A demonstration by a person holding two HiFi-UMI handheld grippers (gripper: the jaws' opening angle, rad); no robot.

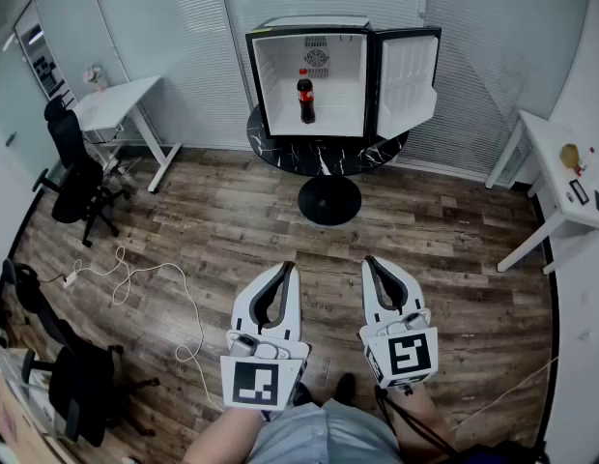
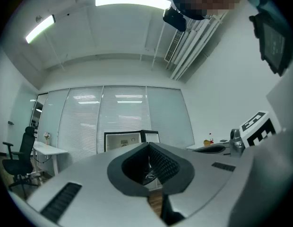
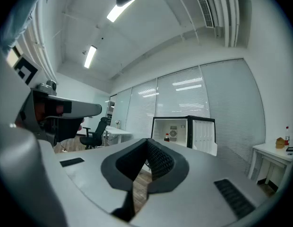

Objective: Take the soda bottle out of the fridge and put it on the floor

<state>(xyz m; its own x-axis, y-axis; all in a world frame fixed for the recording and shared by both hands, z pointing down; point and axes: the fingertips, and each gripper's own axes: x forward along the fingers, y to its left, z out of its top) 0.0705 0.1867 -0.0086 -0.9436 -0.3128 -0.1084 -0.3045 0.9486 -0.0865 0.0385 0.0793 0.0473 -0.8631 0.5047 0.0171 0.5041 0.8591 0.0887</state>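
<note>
Bottle (image 1: 305,97): upright, mid-floor of open fridge (image 1: 276,75) on round tabletop (image 1: 280,151). Left claw (image 1: 287,271), right claw (image 1: 371,262): both pressed together, empty, well apart from fridge. Risk: glancing claw contact topples bottle; loose pinch drops it.

An office, shown by a white rectangular desk (image 1: 114,102) and black wheeled chair (image 1: 72,167) left of the black mini fridge (image 1: 280,85).

We're looking at wood-grain planks on the floor (image 1: 444,249), fairly matt. The round table (image 1: 382,151) has a glossy black marble-look top. The fridge (image 1: 272,75) is smooth white plastic inside, and the soda bottle (image 1: 305,98) is shiny clear plastic. The left gripper (image 1: 289,267) and right gripper (image 1: 369,260) have smooth matt white shells and ribbed dark pads (image 3: 158,161).
</note>
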